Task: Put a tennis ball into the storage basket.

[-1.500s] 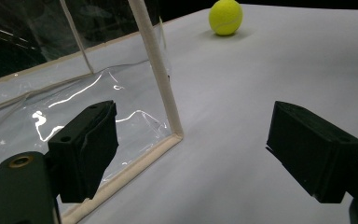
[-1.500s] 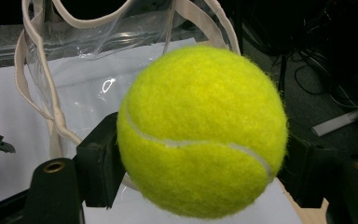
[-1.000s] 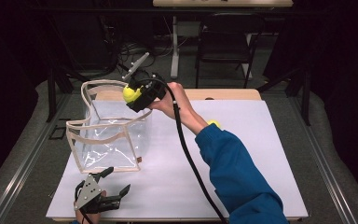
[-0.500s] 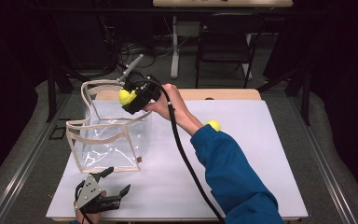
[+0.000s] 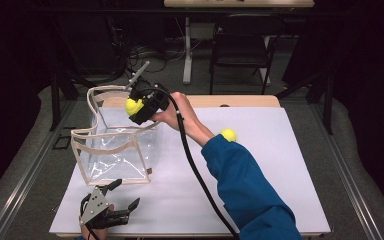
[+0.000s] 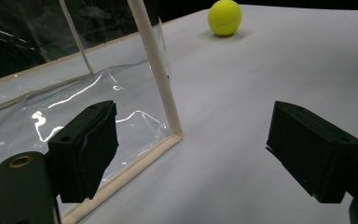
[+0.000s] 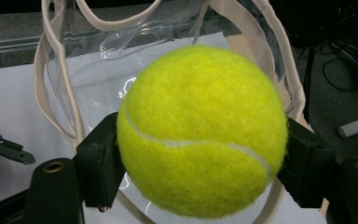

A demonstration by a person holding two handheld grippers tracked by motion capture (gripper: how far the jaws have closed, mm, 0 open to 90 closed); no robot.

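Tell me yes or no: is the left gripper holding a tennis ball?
No, the left gripper stands open with only bare table between its jaws, and the loose tennis ball lies far off.

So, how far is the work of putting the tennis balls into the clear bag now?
Done: none seen inside the clear plastic bag with beige trim. In hand: the right gripper is shut on one fuzzy yellow tennis ball, held over the bag's open top. Left: to release it, then fetch the second yellow tennis ball lying on the white table. The left gripper rests open near the bag's corner.
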